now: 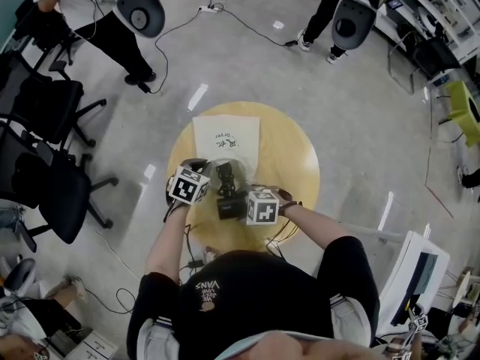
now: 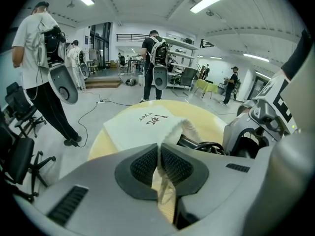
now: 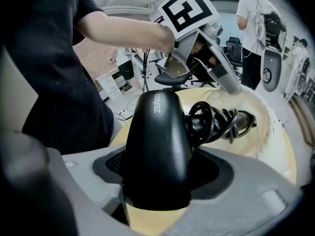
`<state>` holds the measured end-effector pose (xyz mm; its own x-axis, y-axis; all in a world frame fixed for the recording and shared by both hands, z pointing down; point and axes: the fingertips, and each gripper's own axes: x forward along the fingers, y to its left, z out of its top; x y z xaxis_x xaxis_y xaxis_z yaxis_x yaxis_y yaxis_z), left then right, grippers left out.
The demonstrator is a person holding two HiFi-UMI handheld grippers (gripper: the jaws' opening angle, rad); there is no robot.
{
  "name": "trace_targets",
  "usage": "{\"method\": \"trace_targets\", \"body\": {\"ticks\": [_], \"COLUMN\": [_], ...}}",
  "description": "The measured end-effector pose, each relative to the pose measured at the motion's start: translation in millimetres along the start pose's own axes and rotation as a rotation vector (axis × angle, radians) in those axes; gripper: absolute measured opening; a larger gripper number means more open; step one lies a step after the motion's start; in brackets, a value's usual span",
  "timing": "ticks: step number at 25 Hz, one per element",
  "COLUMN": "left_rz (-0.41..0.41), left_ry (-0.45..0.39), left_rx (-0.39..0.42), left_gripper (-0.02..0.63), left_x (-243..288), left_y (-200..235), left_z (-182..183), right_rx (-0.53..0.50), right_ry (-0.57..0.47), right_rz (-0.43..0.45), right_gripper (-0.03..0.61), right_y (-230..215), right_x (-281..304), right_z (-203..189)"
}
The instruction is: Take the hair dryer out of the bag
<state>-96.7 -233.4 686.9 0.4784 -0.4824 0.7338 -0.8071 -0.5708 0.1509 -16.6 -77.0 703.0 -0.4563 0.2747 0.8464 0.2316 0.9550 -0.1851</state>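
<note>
A white cloth bag point(image 1: 226, 137) with dark print lies flat on the round wooden table point(image 1: 300, 156). My left gripper point(image 1: 201, 190) is shut on the bag's near edge; in the left gripper view the fabric point(image 2: 173, 132) is pinched between the pads at the gripper's tips point(image 2: 159, 168). A black hair dryer point(image 1: 227, 195) lies at the bag's mouth. My right gripper point(image 1: 234, 208) is shut on the dryer's body point(image 3: 157, 141), jaws wide around it. Its coiled black cord point(image 3: 219, 122) trails into the bag opening point(image 3: 268, 117), beside the left gripper point(image 3: 231, 85).
Black office chairs point(image 1: 52, 178) stand left of the table. People with gear on their backs stand at the far side point(image 1: 112, 28), and cables point(image 1: 225, 13) run over the floor. A white device point(image 1: 416, 276) sits at the right.
</note>
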Motion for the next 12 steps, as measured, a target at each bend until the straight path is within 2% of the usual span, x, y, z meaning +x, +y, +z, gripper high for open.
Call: {"method": "trace_targets", "body": {"ticks": [12], "left_rz": [-0.018], "left_ry": [0.006], "left_rx": [0.035], "left_gripper": [0.035], "left_x": [-6], "left_y": [-10], "left_z": [-3], "right_rx": [0.06], "right_ry": [-0.01], "right_rz": [-0.029], "right_gripper": [0.35], "right_y": [35], "right_x": [2], "right_z": [2]}}
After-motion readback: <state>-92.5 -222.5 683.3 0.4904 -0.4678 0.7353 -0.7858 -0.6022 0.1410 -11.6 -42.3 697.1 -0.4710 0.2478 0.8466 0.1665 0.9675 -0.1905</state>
